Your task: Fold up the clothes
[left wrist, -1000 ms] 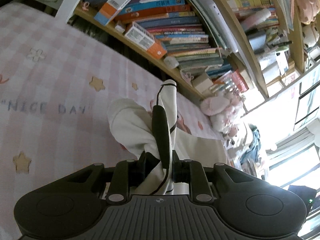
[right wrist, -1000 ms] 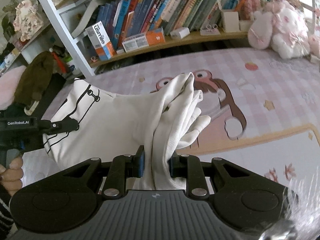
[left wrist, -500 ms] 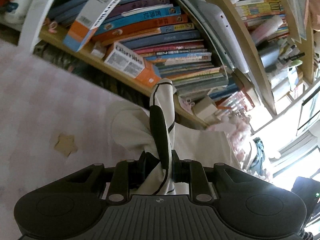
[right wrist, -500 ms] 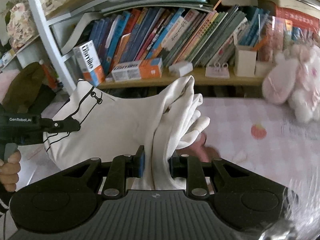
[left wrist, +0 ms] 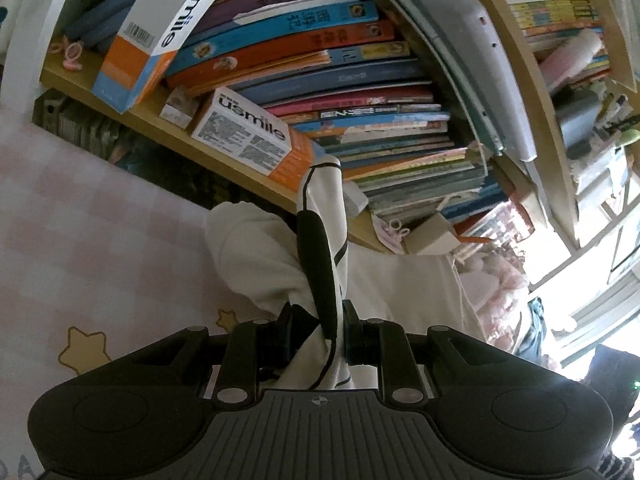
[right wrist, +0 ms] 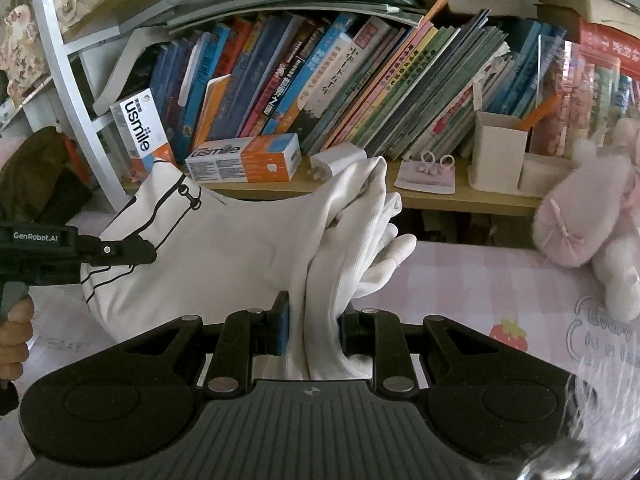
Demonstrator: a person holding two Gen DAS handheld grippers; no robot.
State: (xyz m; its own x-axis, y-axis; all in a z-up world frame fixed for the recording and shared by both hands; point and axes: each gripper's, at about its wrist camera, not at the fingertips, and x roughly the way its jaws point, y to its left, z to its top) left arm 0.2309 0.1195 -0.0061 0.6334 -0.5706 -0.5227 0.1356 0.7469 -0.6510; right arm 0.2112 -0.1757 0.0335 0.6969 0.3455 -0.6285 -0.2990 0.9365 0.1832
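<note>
Your white garment (right wrist: 240, 248) with black line trim hangs stretched between your two grippers, lifted off the pink checked bedspread (right wrist: 460, 280) and level with the bookshelf. Your right gripper (right wrist: 312, 328) is clamped on a bunched, ribbed fold of it; from there the cloth spreads toward 9 o'clock, where your left gripper (right wrist: 132, 250) pinches the corner with the black drawn pattern. In the left wrist view, your left gripper (left wrist: 316, 332) is closed on a narrow strip of the fabric (left wrist: 324, 216) that rises toward 12 o'clock, the rest sagging to 3 o'clock.

Beneath the cloth, the bedspread (left wrist: 100, 220) carries tan stars (left wrist: 82, 350) at 8 o'clock in the left view, and a strawberry print (right wrist: 508, 332) at 4 o'clock in the right view. A pink plush toy (right wrist: 592, 220) sits on the bed at 3 o'clock.

Behind the bed runs a wooden shelf (right wrist: 460, 196) packed with leaning books (right wrist: 360, 88). On it stand two usmile boxes (right wrist: 244, 160), a white charger (right wrist: 336, 160) and white pen holders (right wrist: 498, 152). A white curved frame (right wrist: 64, 92) rises at 10 o'clock. Your hand (right wrist: 16, 332) grips the left handle at 8 o'clock.
</note>
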